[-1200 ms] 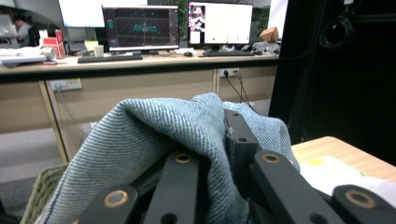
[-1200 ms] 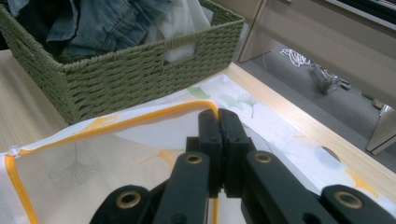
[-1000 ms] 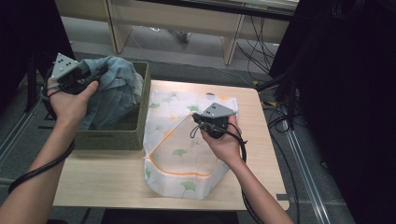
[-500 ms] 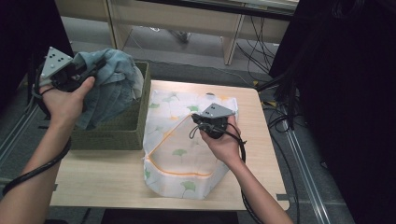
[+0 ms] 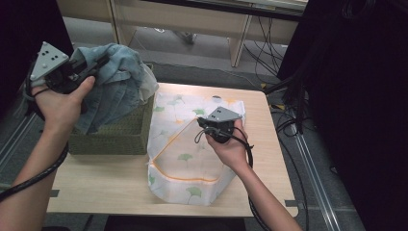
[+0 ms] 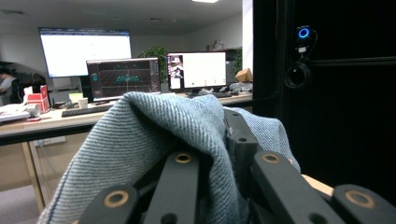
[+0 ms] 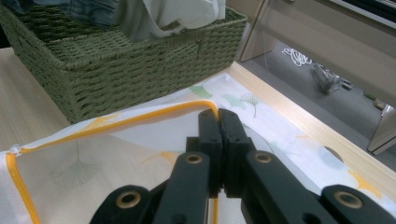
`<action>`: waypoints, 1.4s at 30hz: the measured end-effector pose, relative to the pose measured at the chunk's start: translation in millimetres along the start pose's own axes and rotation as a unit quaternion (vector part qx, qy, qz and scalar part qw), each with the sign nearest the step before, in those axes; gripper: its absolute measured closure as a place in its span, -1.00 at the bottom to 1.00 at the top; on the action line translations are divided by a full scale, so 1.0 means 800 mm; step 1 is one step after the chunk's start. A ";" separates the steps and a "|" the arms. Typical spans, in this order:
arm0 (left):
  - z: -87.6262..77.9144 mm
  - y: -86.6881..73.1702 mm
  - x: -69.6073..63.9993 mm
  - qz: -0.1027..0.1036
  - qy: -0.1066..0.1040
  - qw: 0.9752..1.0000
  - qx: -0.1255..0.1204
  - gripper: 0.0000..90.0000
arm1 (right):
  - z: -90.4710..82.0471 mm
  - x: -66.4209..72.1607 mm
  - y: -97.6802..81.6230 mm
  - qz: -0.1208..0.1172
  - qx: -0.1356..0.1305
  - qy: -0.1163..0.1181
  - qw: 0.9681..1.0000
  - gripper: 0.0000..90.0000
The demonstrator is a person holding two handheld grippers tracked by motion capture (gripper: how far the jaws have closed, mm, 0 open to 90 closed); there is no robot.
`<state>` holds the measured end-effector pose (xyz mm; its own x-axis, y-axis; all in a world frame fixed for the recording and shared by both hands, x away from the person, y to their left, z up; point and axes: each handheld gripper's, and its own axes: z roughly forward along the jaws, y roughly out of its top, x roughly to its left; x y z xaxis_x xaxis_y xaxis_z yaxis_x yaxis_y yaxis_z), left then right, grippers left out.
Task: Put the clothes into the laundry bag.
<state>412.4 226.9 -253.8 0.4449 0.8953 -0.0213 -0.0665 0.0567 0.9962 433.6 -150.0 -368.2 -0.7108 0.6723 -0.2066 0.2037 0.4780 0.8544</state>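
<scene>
Left gripper [image 5: 94, 65] clamped on denim garment [image 5: 118, 89]; right gripper [image 5: 204, 126] pinching laundry bag [image 5: 192, 159] rim.
Rim should be held high and wide while denim is lowered into the opening.

No text, label, brand or number can be read anywhere. The monitors [image 6: 196, 71] and the projection screen [image 6: 84, 51] in the left gripper view show content too small and blurred to make out.
</scene>
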 end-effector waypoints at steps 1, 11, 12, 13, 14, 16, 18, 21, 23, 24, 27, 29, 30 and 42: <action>-0.001 0.002 -0.001 0.006 -0.002 1.000 -0.003 0.85 | 0.000 0.000 0.000 -0.001 0.000 0.000 1.000 1.00; -0.020 0.025 -0.016 0.032 -0.029 0.999 -0.017 0.85 | 0.001 0.002 0.000 0.001 0.002 0.001 1.000 1.00; -0.021 0.026 -0.018 0.031 -0.032 0.999 -0.018 0.85 | 0.001 0.002 0.000 0.002 0.002 0.001 1.000 1.00; -0.022 0.027 -0.019 0.031 -0.035 0.999 -0.019 0.85 | 0.002 0.002 0.000 -0.004 0.000 0.002 1.000 1.00; -0.023 0.028 -0.020 0.032 -0.038 0.999 -0.019 0.85 | 0.001 0.002 0.000 -0.002 0.002 0.002 1.000 1.00; -0.026 0.030 -0.024 0.032 -0.045 0.998 -0.020 0.85 | 0.001 0.002 0.000 -0.001 0.002 0.002 1.000 1.00; -0.029 0.031 -0.027 0.032 -0.053 0.998 -0.021 0.85 | 0.002 0.002 0.000 -0.001 0.002 0.002 1.000 1.00; -0.035 0.033 -0.033 0.031 -0.069 0.997 -0.018 0.85 | 0.002 0.002 -0.001 -0.005 0.002 0.001 1.000 1.00; -0.039 0.035 -0.034 0.036 -0.078 0.996 -0.021 0.85 | 0.002 0.002 -0.001 -0.006 0.002 0.002 1.000 1.00; -0.041 0.037 -0.036 0.036 -0.083 0.996 -0.021 0.85 | 0.002 0.002 -0.001 -0.004 0.003 0.002 1.000 1.00; -0.048 0.042 -0.040 0.036 -0.095 0.995 -0.024 0.85 | 0.003 0.003 -0.001 -0.006 0.004 0.002 1.000 1.00; -0.053 0.046 -0.043 0.035 -0.103 0.994 -0.028 0.85 | 0.003 0.003 -0.001 -0.003 0.004 0.003 1.000 1.00; -0.055 0.047 -0.045 0.035 -0.107 0.993 -0.029 0.85 | 0.003 0.003 -0.001 -0.003 0.005 0.004 1.000 1.00; -0.081 0.054 -0.068 0.035 -0.151 0.988 -0.017 0.85 | 0.005 0.004 -0.002 0.000 0.007 0.006 1.000 1.00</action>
<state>327.6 209.4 -214.9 0.6834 0.7258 0.0788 -0.1343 0.0188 0.9908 433.6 -146.5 -372.1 -0.7192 0.6650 -0.2013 0.2132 0.4869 0.8471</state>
